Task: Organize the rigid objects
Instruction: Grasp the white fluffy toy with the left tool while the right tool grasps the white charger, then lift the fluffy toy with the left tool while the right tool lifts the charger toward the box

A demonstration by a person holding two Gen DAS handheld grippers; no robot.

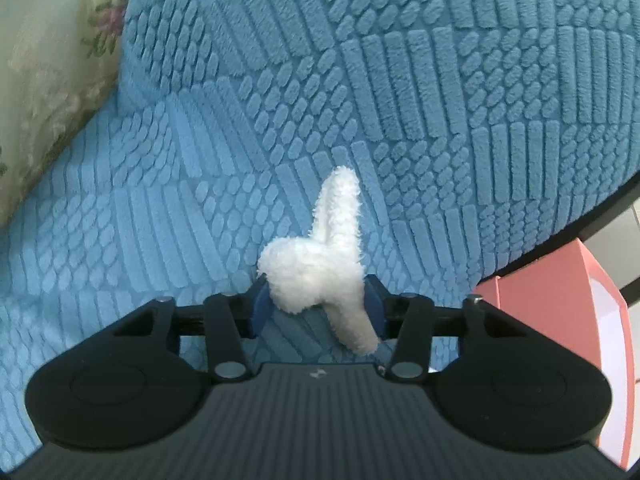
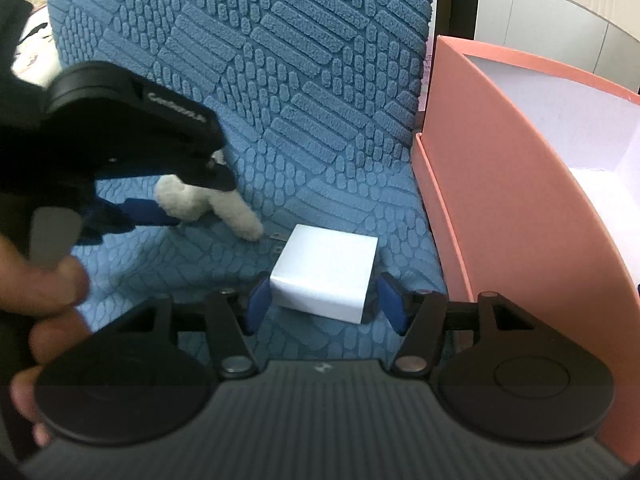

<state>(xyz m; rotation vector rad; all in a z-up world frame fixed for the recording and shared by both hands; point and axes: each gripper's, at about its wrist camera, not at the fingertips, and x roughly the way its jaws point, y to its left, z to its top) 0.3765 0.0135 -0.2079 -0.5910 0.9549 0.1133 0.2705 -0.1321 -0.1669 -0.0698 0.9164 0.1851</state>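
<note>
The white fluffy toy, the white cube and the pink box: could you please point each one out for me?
White fluffy toy (image 1: 316,272): left wrist view, its rounded body between the fingers.
White cube (image 2: 326,266): right wrist view, its top face.
Pink box (image 2: 500,184): right wrist view, its near outer wall.

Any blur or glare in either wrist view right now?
Left wrist: plush toy and blue cover sharp, the curtain washed out and soft. Right wrist: white box sharp, the left gripper and hand blurred, pink box bowed by the fisheye.
</note>
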